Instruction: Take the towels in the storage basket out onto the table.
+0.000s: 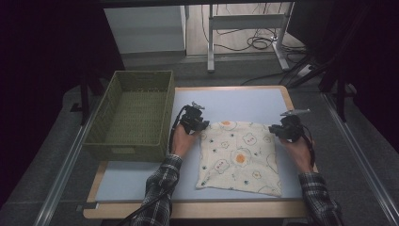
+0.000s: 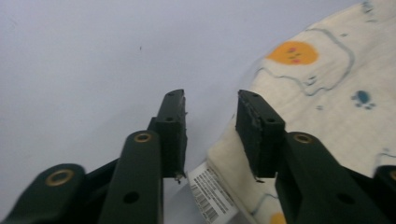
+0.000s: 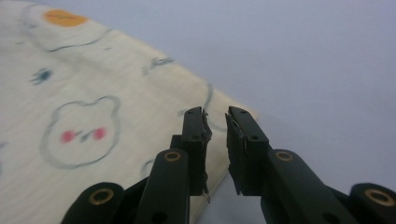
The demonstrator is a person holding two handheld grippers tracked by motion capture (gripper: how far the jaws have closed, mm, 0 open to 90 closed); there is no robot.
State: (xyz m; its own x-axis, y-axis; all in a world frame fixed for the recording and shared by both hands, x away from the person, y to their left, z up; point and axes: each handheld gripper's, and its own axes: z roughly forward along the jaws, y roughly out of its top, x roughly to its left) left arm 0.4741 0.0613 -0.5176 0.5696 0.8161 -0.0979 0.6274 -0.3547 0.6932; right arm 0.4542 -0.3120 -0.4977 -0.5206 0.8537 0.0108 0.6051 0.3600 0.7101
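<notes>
A cream cloth (image 1: 240,157) printed with bears and fried eggs lies spread flat on the pale blue mat (image 1: 235,101). My left gripper (image 1: 203,125) sits at the cloth's far left corner. In the left gripper view its jaws (image 2: 210,95) stand apart over that corner (image 2: 317,93), where a white barcode tag (image 2: 210,191) sticks out; nothing is pinched. My right gripper (image 1: 278,131) sits at the far right corner. In the right gripper view its jaws (image 3: 215,112) keep a narrow gap just above the cloth's edge (image 3: 116,93), with no fabric between the pads.
A green woven basket (image 1: 122,150) stands along the left side of the table, close to my left hand. Bare mat (image 1: 141,181) lies in front of the basket. Table legs and cables stand on the floor beyond the far edge.
</notes>
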